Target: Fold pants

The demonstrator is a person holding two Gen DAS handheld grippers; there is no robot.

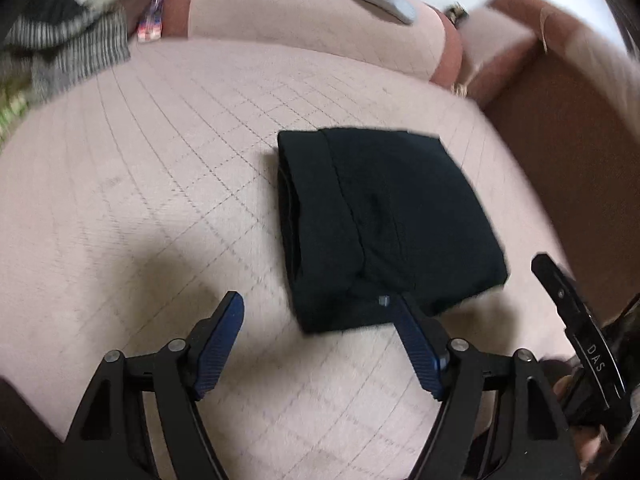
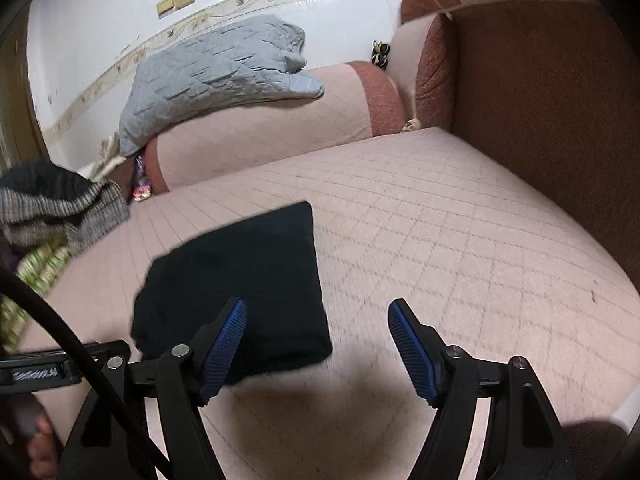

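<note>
Only rightward: grey quilt [image 2: 216,72] atop bolster [image 2: 272,128].

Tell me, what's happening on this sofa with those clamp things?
A person is folding laundry with hand-held tongs. The black pants already lie folded in a compact bundle on the pink quilted sofa cover. The left tongs and the right tongs both stand open near the bundle's edge and grip nothing. A grey blanket lies over the backrest.
</note>
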